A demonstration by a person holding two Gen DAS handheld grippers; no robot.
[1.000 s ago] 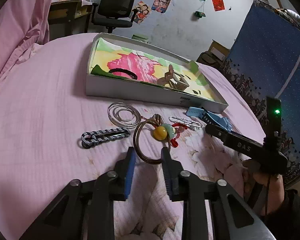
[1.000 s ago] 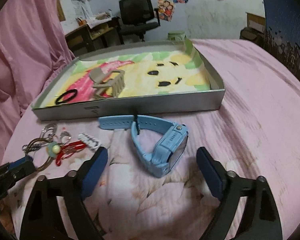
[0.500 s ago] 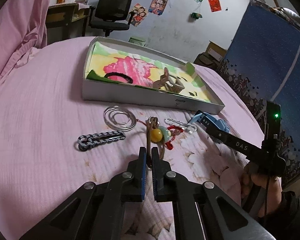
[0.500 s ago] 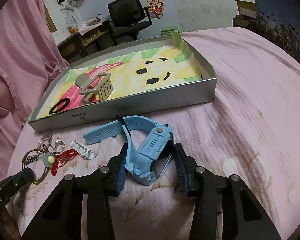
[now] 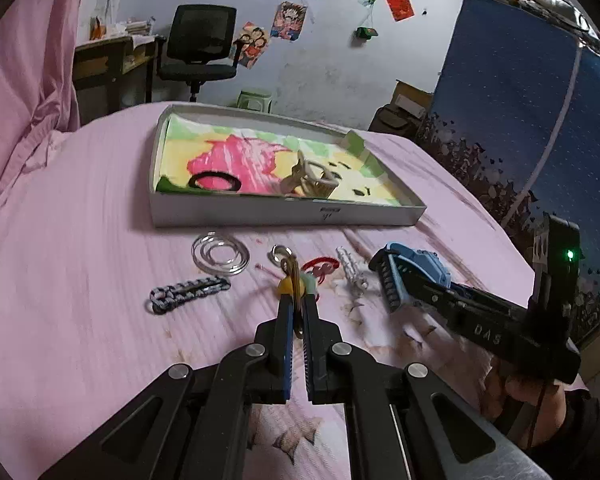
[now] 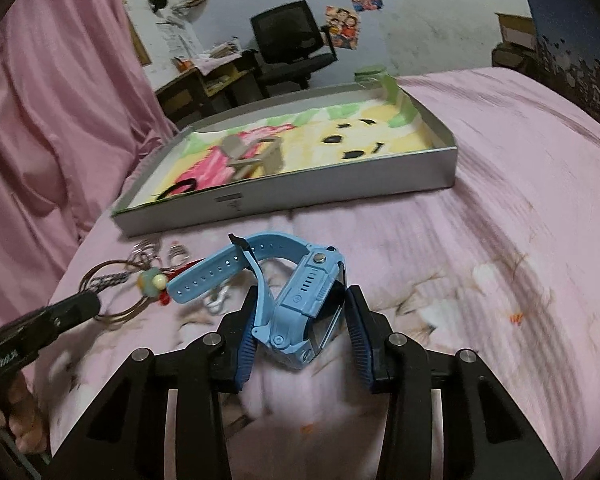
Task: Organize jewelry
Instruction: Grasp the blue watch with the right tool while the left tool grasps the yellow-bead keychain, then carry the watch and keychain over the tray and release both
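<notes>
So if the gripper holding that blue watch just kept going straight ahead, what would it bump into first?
Probably the near wall of the gray tray, judging by the right gripper's view. It is shut on the blue watch, so the watch would likely touch first; depth is unclear.

Brass ring: we see the thin brass bangle (image 5: 296, 280) edge-on, its near arc hidden between the left gripper's (image 5: 296, 312) closed blue pads.
Blue plastic watch (image 6: 308, 300): its screen is turned sideways; we cannot read it.
Beige claw hair clip (image 6: 256, 156): blurred in the right view.
White box label (image 5: 329, 211): print too small for us to read.
</notes>
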